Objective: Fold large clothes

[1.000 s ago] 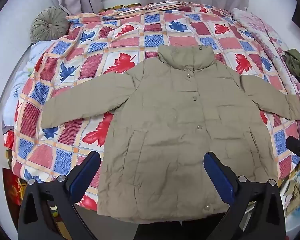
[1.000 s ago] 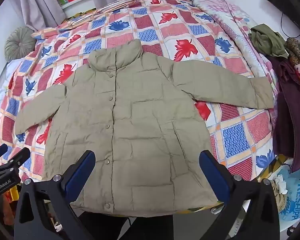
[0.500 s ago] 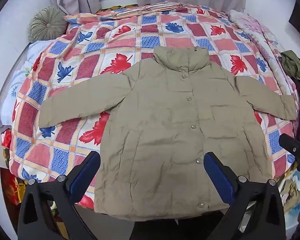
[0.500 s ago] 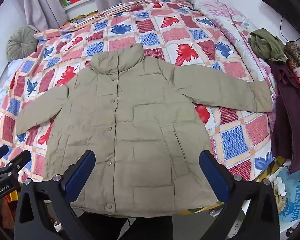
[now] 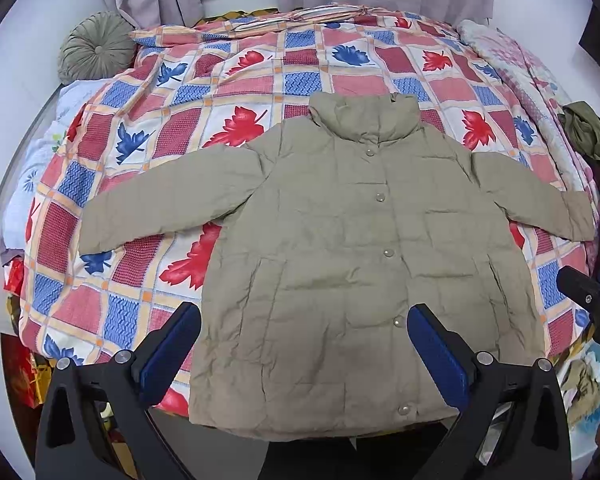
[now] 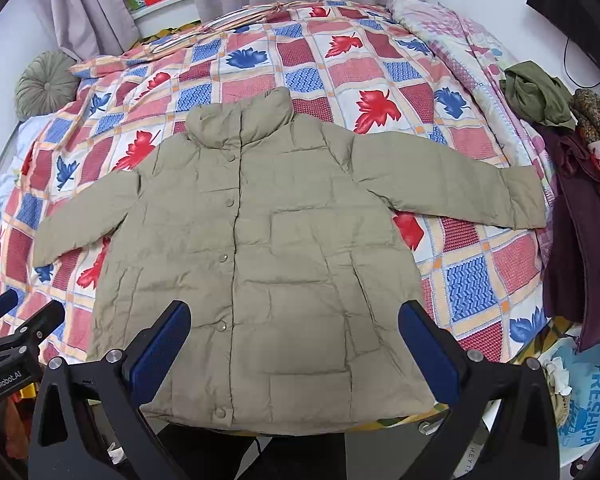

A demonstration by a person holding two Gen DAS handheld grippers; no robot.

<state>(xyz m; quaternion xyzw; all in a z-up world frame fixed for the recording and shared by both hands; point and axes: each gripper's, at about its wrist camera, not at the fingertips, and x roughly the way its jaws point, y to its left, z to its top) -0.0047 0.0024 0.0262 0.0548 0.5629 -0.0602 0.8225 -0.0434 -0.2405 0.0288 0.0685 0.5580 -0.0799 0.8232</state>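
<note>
From my left wrist camera I see the jacket (image 5: 352,264) spread flat, front up, on the bed (image 5: 308,60), its collar toward the far end and its hem at the near edge. Both sleeves lie out to the sides on the leaf-patterned quilt (image 5: 140,216), and the snaps run down the closed front. My left gripper (image 5: 304,344) hangs above the hem with its jaws wide apart and nothing between them; the blue pads (image 5: 170,354) touch no cloth that I can make out. A round cushion (image 5: 96,46) sits at the far left corner of the bed, and a green garment (image 5: 588,136) lies crumpled at the right edge. At the right border the tip of my right gripper (image 5: 592,300) pokes in.

From my right wrist camera the jacket (image 6: 260,264) looks the same: flat, buttoned, one sleeve reaching toward the right edge of the bed (image 6: 380,40). My right gripper (image 6: 294,344) is over the hem, jaws fully spread and empty. To the right there is a pile of clothes, with the green garment (image 6: 536,94) on top of a dark maroon one (image 6: 584,240). The cushion (image 6: 46,84) is at far left, and my left gripper (image 6: 16,332) shows in the lower left corner.
</note>
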